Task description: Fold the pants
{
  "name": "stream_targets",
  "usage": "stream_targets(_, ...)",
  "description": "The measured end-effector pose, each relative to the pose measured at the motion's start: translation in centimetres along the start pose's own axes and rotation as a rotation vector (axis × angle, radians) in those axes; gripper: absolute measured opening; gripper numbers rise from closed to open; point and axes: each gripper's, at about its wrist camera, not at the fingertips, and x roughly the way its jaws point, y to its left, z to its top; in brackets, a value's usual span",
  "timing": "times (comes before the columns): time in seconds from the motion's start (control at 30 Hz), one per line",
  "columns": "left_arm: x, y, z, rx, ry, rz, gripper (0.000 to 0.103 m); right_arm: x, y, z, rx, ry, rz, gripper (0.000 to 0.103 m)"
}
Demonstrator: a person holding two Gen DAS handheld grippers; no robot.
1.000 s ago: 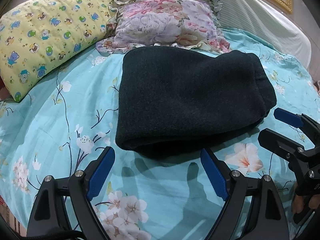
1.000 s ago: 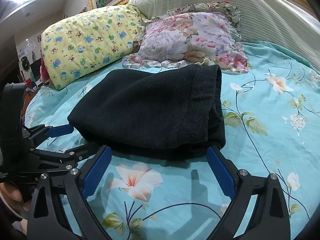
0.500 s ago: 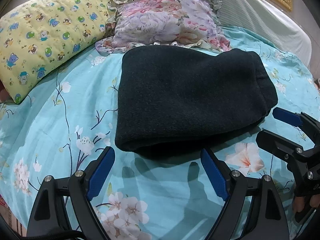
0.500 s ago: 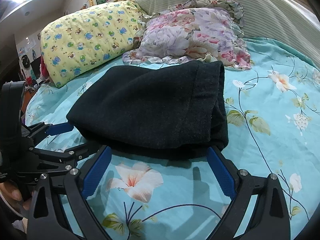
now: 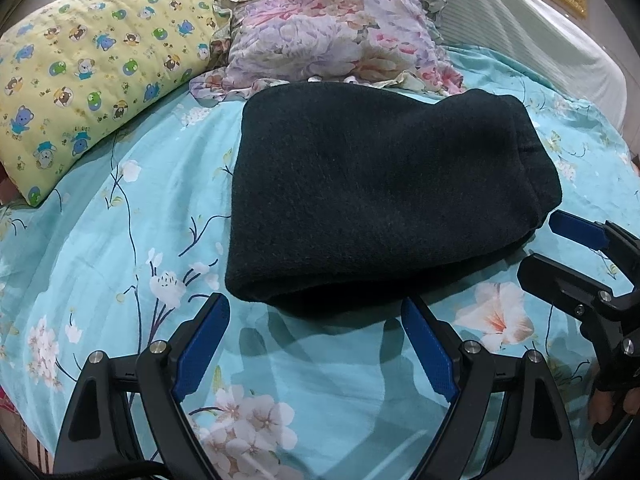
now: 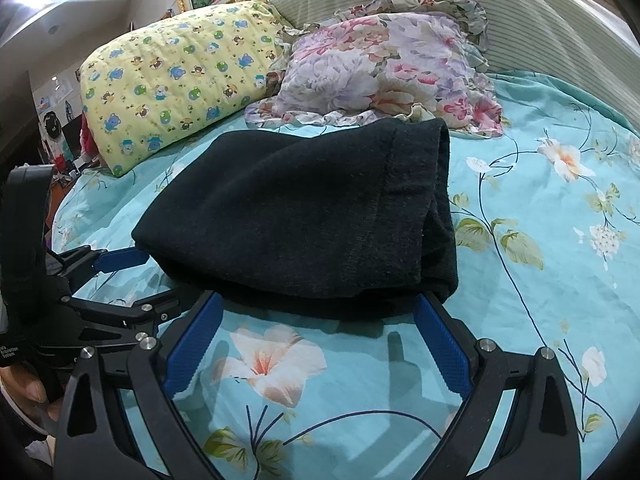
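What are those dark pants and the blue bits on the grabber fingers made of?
The pants look like a thick, matte knit or fleece: fuzzy nap, soft rounded folds, no sheen. The blue pads on the right gripper look like rubbery plastic with a fine dimpled grip texture; the exact material is uncertain.

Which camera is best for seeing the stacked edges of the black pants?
The right wrist view. There the pants show their open end, with the seam and layered edges facing the camera. The left wrist view shows the pants mostly from above, with those edges squeezed at the far right.
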Motion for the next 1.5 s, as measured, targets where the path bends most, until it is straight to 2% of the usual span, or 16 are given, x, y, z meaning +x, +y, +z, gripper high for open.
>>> stream_targets(1.5, -0.05, 0.45, 0.14, -0.030, 0.003, 0.010, 0.088, -0.35, -0.10, 0.67, -0.026, 0.013, -0.012, 0.096)
